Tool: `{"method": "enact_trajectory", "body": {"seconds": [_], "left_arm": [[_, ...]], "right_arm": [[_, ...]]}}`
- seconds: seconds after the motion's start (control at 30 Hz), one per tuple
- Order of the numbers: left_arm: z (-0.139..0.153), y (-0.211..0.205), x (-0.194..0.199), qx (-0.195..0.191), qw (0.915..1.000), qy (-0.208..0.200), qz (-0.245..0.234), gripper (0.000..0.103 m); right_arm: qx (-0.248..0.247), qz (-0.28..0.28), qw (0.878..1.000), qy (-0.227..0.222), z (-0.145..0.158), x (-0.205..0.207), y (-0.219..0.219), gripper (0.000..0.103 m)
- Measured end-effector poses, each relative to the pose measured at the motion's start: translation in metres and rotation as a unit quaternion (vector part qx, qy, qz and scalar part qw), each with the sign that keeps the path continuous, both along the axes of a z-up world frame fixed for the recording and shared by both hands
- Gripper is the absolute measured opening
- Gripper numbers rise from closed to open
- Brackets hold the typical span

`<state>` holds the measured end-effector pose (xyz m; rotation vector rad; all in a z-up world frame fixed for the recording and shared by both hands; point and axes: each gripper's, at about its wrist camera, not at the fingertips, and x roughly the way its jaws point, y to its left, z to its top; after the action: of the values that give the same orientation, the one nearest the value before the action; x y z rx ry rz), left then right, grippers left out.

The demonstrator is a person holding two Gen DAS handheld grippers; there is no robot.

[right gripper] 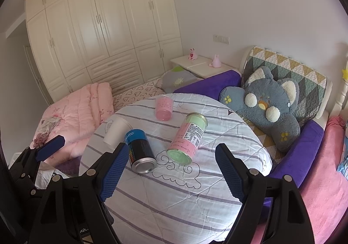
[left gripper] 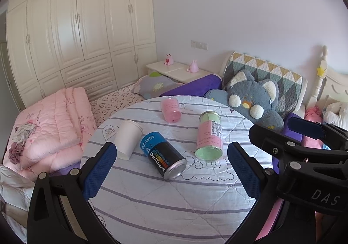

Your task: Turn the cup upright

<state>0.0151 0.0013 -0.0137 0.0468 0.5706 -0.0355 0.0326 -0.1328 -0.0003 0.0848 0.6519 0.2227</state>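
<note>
White paper cup [left gripper: 127, 139] lies tipped at the counter's [left gripper: 174, 200] left; both hand-held grippers [left gripper: 171, 170] [right gripper: 171, 170] hover released. Approach pending: left should grasp its side.

white cup [left gripper: 127, 140], pink cup [left gripper: 171, 108], purple-striped quilt [left gripper: 174, 200], blue-black can [left gripper: 163, 154]

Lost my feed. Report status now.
Left hand-held gripper open, right hand-held gripper open, both empty. White cup on its side, untouched. Blue can lying beside it.
</note>
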Motion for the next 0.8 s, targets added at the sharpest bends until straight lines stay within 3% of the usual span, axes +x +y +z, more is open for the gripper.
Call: {"method": "enact_trajectory", "body": {"seconds": [0.27,0.8], "left_arm": [[-0.01,-0.005,0.013,0.002,0.9999,0.0,-0.017,0.103],[0.001,-0.017,0.043,0.005,0.9991,0.021,-0.038,0.103]], "right_arm": [[0.0,-0.005,1.0,0.004,0.0,0.004,-0.003,0.083],[0.007,-0.015,1.0,0.002,0.001,0.028,-0.017,0.083]]}}
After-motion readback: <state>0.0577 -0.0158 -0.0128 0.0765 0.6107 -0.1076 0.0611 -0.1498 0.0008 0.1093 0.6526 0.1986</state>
